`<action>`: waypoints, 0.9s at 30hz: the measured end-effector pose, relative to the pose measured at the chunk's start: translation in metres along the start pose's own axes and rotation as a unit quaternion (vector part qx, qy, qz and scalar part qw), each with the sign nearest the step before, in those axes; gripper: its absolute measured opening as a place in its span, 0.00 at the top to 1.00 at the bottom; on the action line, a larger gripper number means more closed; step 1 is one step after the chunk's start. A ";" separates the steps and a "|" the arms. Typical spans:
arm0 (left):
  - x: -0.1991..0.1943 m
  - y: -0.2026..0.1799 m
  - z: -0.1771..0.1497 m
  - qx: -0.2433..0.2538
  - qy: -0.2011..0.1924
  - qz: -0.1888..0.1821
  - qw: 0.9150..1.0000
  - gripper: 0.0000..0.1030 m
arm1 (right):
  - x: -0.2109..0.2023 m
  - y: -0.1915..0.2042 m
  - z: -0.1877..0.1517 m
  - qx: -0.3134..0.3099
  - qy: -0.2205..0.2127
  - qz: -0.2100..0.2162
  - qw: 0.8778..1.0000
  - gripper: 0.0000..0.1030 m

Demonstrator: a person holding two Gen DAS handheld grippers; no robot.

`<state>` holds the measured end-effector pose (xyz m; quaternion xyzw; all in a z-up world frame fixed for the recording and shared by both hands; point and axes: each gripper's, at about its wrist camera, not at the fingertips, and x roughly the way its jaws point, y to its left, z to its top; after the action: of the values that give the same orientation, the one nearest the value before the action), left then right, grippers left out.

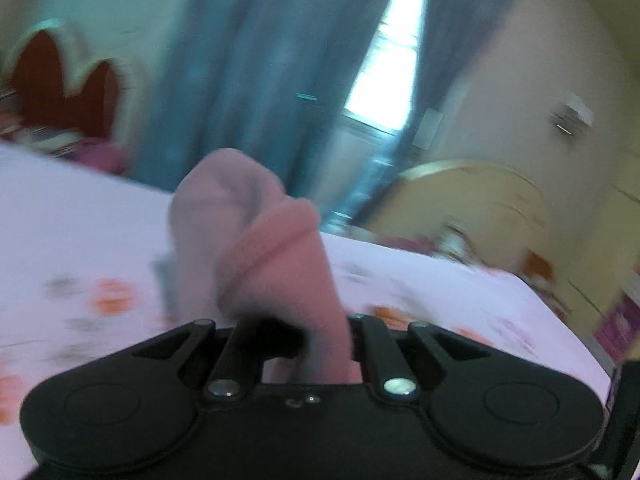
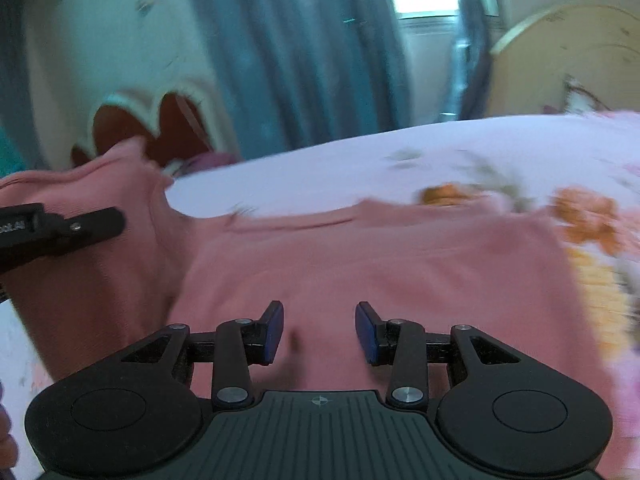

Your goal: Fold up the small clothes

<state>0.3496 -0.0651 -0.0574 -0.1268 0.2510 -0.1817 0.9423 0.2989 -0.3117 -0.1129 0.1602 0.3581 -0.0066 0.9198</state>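
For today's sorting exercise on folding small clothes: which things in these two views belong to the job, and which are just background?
Part of the job:
pink garment
left gripper, shut on a bunched part of it
right gripper, open over the cloth
floral bedsheet, the work surface

Background:
blue curtains
window
red headboard

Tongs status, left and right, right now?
Left tongs: shut on a bunched edge of the pink garment, lifting it off the bed.
Right tongs: open, nothing gripped; the garment lies beneath them.

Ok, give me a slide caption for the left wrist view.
Left tongs shut on a bunched pink garment, lifted above the floral bedsheet.
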 end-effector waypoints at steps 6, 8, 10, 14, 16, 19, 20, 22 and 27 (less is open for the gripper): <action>0.060 -0.100 -0.057 0.083 0.072 -0.081 0.991 0.90 | -0.046 -0.095 -0.006 0.065 -0.008 -0.043 0.997 0.62; 0.081 -0.120 -0.089 0.118 0.124 -0.081 0.982 0.86 | -0.055 -0.119 -0.008 0.093 -0.006 -0.035 0.995 0.62; 0.085 -0.130 -0.110 0.154 0.150 -0.075 0.974 0.84 | -0.064 -0.134 -0.005 0.112 -0.009 -0.017 0.994 0.61; 0.062 -0.135 -0.118 0.193 0.144 -0.080 0.967 0.70 | -0.058 -0.142 0.010 0.131 -0.004 0.045 0.990 0.62; 0.050 -0.130 -0.116 0.197 0.163 -0.095 0.962 0.64 | -0.049 -0.139 0.014 0.133 0.010 0.064 0.989 0.61; 0.033 -0.115 -0.111 0.187 0.170 -0.093 0.963 0.53 | -0.030 -0.134 0.016 0.131 0.032 0.078 0.988 0.53; 0.027 -0.107 -0.105 0.177 0.168 -0.092 0.965 0.53 | -0.025 -0.134 0.017 0.128 0.033 0.077 0.988 0.38; 0.015 -0.089 -0.094 0.153 0.163 -0.084 0.971 0.52 | -0.016 -0.131 0.019 0.115 0.030 0.069 0.991 0.35; 0.005 -0.048 -0.069 0.100 0.136 -0.025 0.985 0.51 | 0.005 -0.127 0.024 0.096 0.044 0.081 0.991 0.43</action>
<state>0.3049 -0.1206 -0.1018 -0.0122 0.3545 -0.2444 0.9024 0.3023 -0.4390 -0.1365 0.2763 0.3819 0.0411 0.8810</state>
